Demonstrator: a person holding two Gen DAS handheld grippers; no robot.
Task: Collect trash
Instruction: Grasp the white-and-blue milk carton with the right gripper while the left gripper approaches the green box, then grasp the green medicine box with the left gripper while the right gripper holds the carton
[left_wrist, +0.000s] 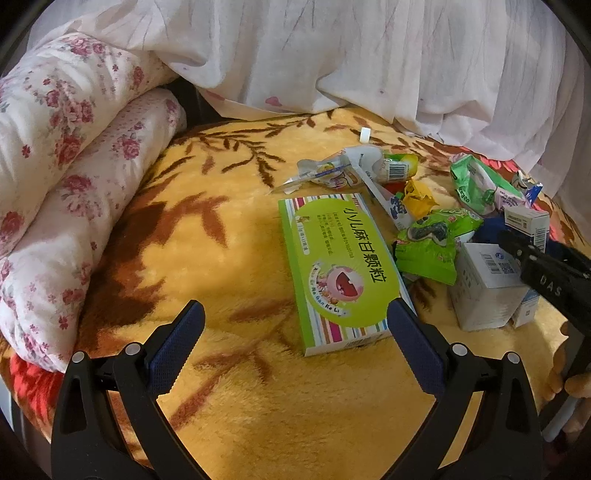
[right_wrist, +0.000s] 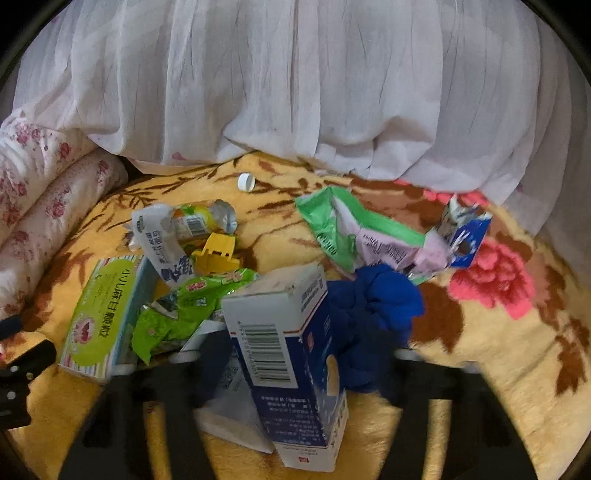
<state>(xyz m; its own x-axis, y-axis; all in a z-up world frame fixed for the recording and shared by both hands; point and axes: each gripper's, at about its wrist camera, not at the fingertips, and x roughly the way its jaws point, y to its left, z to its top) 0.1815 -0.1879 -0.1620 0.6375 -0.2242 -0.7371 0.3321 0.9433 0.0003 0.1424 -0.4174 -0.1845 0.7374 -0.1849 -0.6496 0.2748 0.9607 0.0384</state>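
Observation:
Trash lies in a pile on a yellow floral blanket (left_wrist: 229, 258). A green medicine box (left_wrist: 340, 269) lies flat just ahead of my open, empty left gripper (left_wrist: 295, 332); its right finger (left_wrist: 413, 347) is beside the box's near corner. The box also shows in the right wrist view (right_wrist: 96, 317). My right gripper (right_wrist: 295, 365) is motion-blurred, with a blue-and-white carton (right_wrist: 291, 362) standing between its fingers; whether they touch it is unclear. A green snack wrapper (right_wrist: 184, 310), crushed bottle (right_wrist: 199, 218), yellow clip (right_wrist: 218, 251) and blue cloth (right_wrist: 373, 314) lie around.
A floral quilt (left_wrist: 62, 177) is rolled up along the left. A white curtain (right_wrist: 295, 81) hangs over the far edge of the bed. A white bottle cap (right_wrist: 246, 182) lies apart near the curtain. A green-and-pink bag (right_wrist: 354, 232) and torn blue carton (right_wrist: 465, 236) lie right.

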